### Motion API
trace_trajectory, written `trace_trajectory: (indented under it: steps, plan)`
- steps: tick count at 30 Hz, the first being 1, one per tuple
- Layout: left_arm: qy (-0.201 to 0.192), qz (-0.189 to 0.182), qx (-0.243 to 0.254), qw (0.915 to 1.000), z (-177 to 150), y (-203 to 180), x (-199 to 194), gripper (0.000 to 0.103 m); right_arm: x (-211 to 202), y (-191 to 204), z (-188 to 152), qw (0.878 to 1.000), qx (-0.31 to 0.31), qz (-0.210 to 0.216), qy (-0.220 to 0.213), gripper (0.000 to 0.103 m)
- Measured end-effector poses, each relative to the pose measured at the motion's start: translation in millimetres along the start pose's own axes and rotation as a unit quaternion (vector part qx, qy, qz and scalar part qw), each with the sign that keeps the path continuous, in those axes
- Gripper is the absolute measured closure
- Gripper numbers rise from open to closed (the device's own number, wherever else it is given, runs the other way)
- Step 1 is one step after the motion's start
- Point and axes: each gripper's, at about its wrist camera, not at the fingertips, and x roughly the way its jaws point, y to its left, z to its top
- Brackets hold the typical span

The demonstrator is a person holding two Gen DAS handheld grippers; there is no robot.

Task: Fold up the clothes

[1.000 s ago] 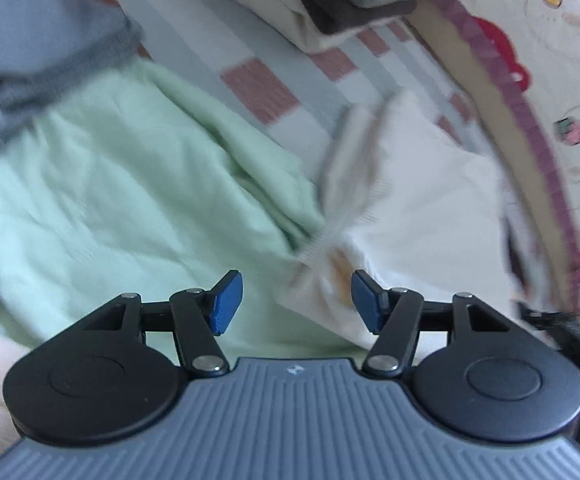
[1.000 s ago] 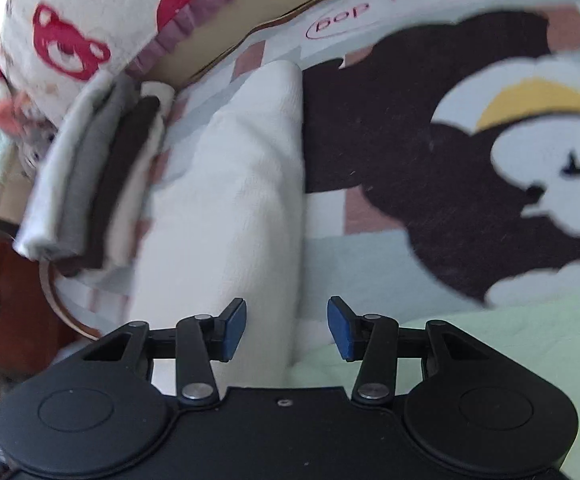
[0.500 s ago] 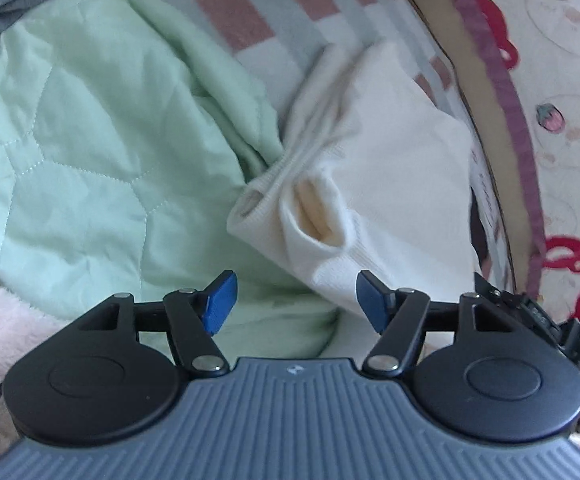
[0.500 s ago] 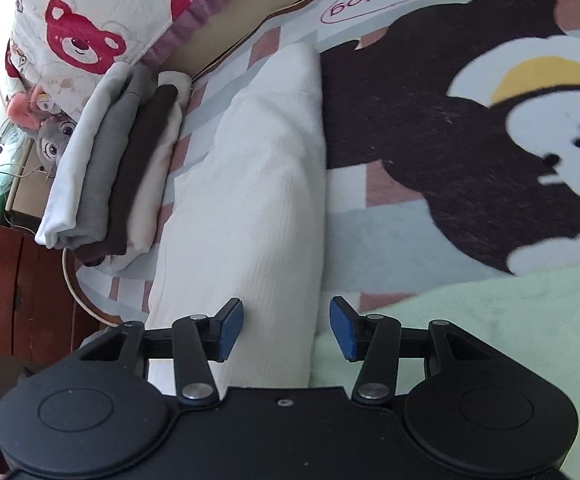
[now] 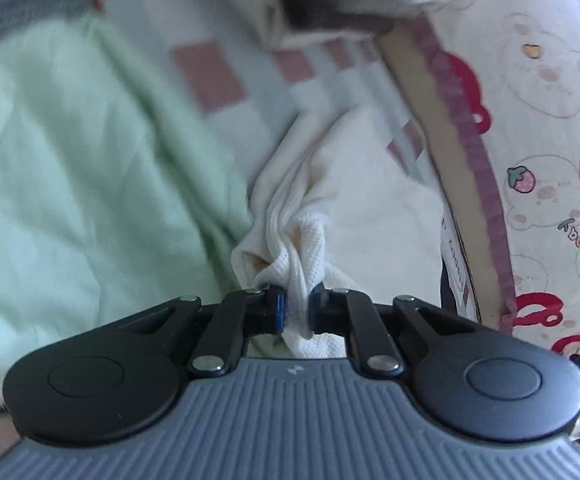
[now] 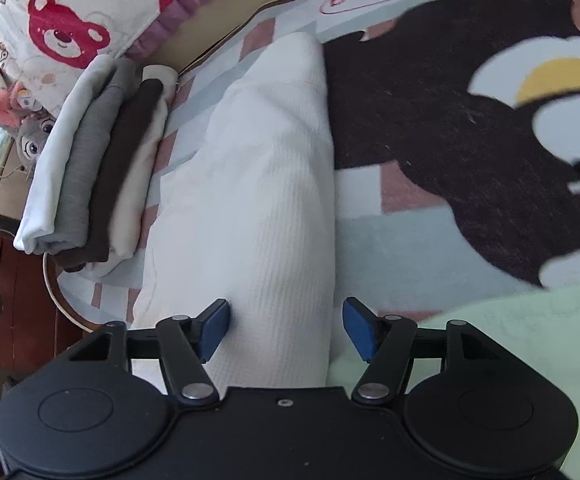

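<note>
Between the blue pads of the left gripper [image 5: 294,314] a bunched corner of the white garment [image 5: 353,208] is pinched; the jaws are closing on it, and the ribbed cloth puckers into folds right at the pads. Left of that corner lies a pale green quilt [image 5: 82,184], just beside the garment. Beyond both, the blanket [image 5: 206,76] shows pink and grey checks. To the right a tan and purple border [image 5: 461,152] runs along the edge of a cream cover with red bears [image 5: 549,80]. At the top of the left wrist view, blurred, sits the end of a stack of folded clothes [image 5: 329,4].

At the right gripper [image 6: 286,330] the jaws stand wide and are opening. The garment [image 6: 258,200] lies between the pads, with the left pad at or very near the cloth and the right pad clear of it; nothing is gripped. The garment stretches away from this gripper as a long folded band on the blanket [image 6: 389,248]. To its right is the quilt [image 6: 509,344], near the gripper, and farther off a large dark brown bear figure [image 6: 449,128] printed on the blanket, touching the garment's right edge. To the garment's left, just beside it, lies the stack [image 6: 102,160]: white, grey, dark brown and cream pieces. Behind the stack is the bear cover [image 6: 74,20], and a plush toy [image 6: 26,128] lies at the far left. Dark red wood [image 6: 6,300] shows below the blanket's edge.
</note>
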Motion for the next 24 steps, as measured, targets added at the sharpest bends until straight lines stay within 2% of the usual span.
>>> trace_trajectory:
  steps: [4, 8, 12, 13, 14, 16, 17, 19, 21, 22, 23, 24]
  plan:
    - [0.008, 0.016, 0.009, 0.9998, -3.2, 1.4, 5.6, 0.093, 15.8, 11.1, 28.7, 0.999, -0.018, -0.017, -0.028, 0.035]
    - [0.011, 0.016, 0.006, 0.9998, -3.5, 5.5, 8.4, 0.093, 36.5, 21.8, 51.4, 0.997, -0.033, -0.048, -0.051, 0.035]
    - [0.019, 0.029, 0.021, 0.9992, -4.0, 9.8, 14.4, 0.092, 71.4, 23.9, 79.5, 0.995, -0.063, -0.066, -0.027, 0.033]
    - [0.023, 0.031, 0.020, 0.9991, -3.7, 11.7, 15.9, 0.092, 75.0, 22.4, 88.4, 0.996, -0.061, -0.060, -0.026, 0.035]
    - [0.028, 0.033, 0.018, 0.9989, -3.4, 13.6, 17.3, 0.092, 73.0, 22.0, 97.0, 0.996, -0.063, -0.049, -0.029, 0.056]
    - [0.027, 0.028, 0.013, 0.9992, -2.7, 16.2, 15.2, 0.092, 65.1, 21.5, 112.4, 0.996, -0.073, -0.032, -0.036, 0.078]
    - [0.027, 0.027, 0.010, 0.9992, -2.0, 17.4, 15.2, 0.092, 59.8, 22.8, 117.4, 0.995, -0.083, -0.025, -0.041, 0.085]
    - [0.027, 0.028, 0.008, 0.9992, -1.6, 18.6, 16.0, 0.092, 46.1, 33.8, 115.5, 0.987, -0.133, -0.045, -0.072, 0.088]
    - [0.027, 0.033, 0.011, 0.9990, -2.2, 18.3, 17.5, 0.092, 35.5, 35.9, 115.6, 0.975, -0.168, -0.090, -0.117, 0.097]
    - [0.028, 0.035, 0.012, 0.9989, -2.7, 18.0, 18.4, 0.092, 30.8, 35.0, 116.4, 0.966, -0.182, -0.115, -0.141, 0.096]
    - [0.028, 0.037, 0.014, 0.9988, -3.0, 17.4, 18.6, 0.092, 25.5, 31.6, 116.9, 0.965, -0.182, -0.120, -0.146, 0.094]
    - [0.028, 0.039, 0.016, 0.9987, -3.3, 16.8, 18.8, 0.091, 19.7, 25.1, 117.2, 0.972, -0.166, -0.103, -0.129, 0.091]
